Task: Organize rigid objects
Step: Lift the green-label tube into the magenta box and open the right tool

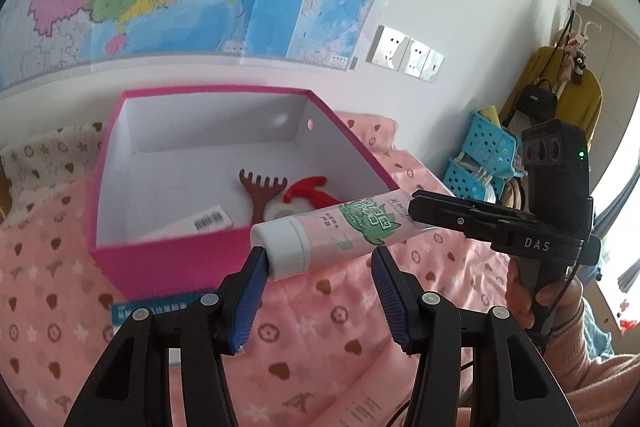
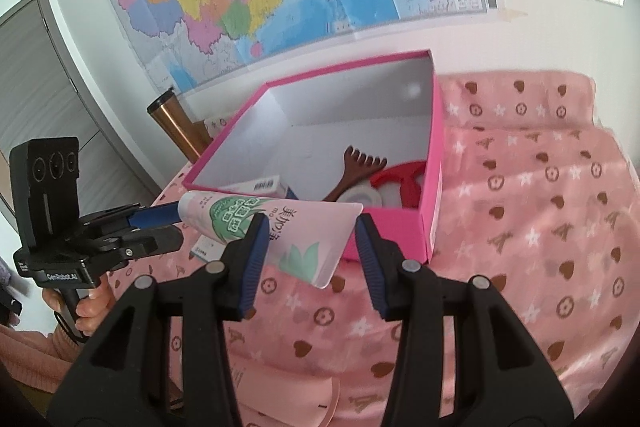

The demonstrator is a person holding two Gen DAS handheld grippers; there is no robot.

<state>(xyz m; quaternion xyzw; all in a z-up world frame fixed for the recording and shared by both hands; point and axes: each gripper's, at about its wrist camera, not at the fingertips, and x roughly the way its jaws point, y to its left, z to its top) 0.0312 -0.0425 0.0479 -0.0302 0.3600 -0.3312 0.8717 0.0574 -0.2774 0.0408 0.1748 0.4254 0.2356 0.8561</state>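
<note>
Both grippers carry a pink tube (image 1: 340, 231) above the bed, just before the near edge of the pink box (image 1: 168, 255). The left gripper (image 1: 316, 287) has its partly open jaws at the cap; the right gripper (image 2: 310, 247) clamps the flat tail. Next, I judge: lift it over the rim and release inside.

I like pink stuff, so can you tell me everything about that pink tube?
The pink tube looks like soft plastic, with green leaf drawings, green and dark lettering and a white screw cap at one end. It is held in the air, lying nearly level, in front of the pink box. The left gripper touches its cap end; the right gripper holds its flat crimped end.
</note>
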